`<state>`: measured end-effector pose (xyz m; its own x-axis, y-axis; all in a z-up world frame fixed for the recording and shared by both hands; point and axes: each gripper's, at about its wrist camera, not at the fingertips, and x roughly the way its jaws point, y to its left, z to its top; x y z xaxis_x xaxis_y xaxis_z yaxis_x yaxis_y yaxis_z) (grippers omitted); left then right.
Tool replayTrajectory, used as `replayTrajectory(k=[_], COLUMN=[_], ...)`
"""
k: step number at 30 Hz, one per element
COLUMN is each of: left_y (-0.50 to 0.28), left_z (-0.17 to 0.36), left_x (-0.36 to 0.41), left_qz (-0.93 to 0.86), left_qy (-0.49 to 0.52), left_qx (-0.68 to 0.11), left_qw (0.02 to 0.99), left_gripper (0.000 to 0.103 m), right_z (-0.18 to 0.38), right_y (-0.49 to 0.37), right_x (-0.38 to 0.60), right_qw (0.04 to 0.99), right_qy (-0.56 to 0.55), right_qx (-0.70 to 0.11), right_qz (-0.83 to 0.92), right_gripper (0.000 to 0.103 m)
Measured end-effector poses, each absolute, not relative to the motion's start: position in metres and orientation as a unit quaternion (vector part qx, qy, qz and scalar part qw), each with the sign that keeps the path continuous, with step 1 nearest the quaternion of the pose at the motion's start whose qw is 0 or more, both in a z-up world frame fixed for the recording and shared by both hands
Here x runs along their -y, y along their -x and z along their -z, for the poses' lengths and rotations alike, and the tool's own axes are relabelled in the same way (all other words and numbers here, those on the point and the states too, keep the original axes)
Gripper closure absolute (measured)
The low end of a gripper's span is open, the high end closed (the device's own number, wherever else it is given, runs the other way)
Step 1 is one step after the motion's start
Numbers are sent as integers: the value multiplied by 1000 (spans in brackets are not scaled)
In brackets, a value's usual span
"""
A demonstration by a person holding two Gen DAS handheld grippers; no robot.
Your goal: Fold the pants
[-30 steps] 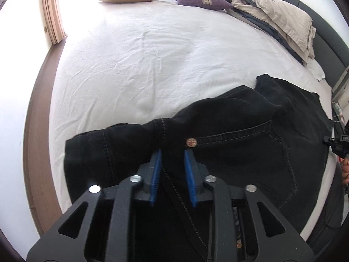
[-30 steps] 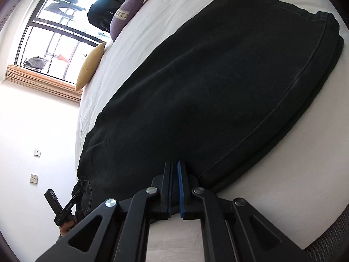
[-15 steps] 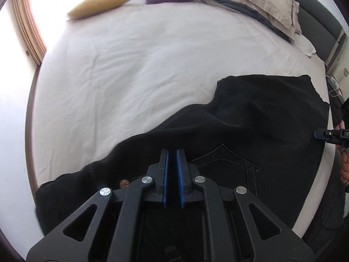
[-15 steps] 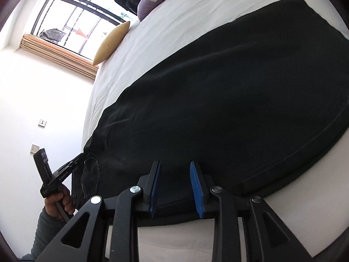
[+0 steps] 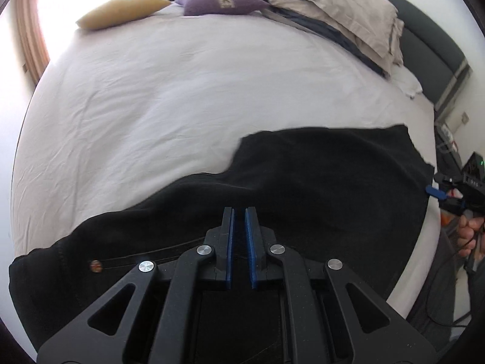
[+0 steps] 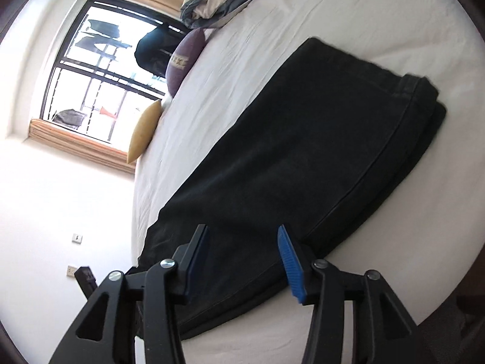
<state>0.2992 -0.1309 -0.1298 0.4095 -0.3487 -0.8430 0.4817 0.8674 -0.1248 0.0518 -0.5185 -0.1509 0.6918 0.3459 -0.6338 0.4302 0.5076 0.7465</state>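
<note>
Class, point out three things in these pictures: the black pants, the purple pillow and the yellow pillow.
black pants (image 6: 303, 157), right wrist view, on the middle of the folded legs.
purple pillow (image 5: 218, 1), left wrist view, on its front face.
yellow pillow (image 5: 121, 10), left wrist view, on its middle.

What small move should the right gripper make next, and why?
Probably lower the right gripper and close it on the near edge of the black pants. Its jaws stand wide open over that edge, gripping nothing, while the left gripper looks nearly shut at the waist end.
</note>
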Motion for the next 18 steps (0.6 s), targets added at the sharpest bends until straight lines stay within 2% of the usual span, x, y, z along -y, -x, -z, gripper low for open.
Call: replayTrajectory(k=[2, 3, 4, 6, 8, 10, 13, 18], left_y=[-299, -305, -309, -311, -308, -302, -289, -303], left_z=[150, 163, 171, 172, 165, 152, 136, 177], left_x=[153, 156, 153, 144, 147, 155, 181, 215], left_qz=[242, 230, 230, 227, 206, 198, 252, 253], left_qy=[-100, -100, -86, -51, -71, -73, -41, -37], left_qx=[-504, -518, -525, -527, -521, -508, -489, -534], left_qw=[823, 818, 815, 817, 825, 835, 834, 806], left_gripper=[94, 94, 94, 94, 94, 94, 93, 93], right_z=[163, 166, 165, 154, 146, 147, 161, 188], right_y=[-45, -38, -30, -9, 17, 39, 45, 23], right_x=[534, 546, 555, 581, 606, 625, 632, 624], right_qw=[763, 755, 751, 755, 751, 741, 722, 699], right_qy=[-513, -533, -544, -545, -553, -582, -608, -637], right_qx=[-390, -376, -364, -339, -312, -280, -277, -277], right_qz=[53, 67, 91, 134, 179, 185, 178, 169], right_gripper=[55, 66, 68, 67, 59, 58, 58, 57])
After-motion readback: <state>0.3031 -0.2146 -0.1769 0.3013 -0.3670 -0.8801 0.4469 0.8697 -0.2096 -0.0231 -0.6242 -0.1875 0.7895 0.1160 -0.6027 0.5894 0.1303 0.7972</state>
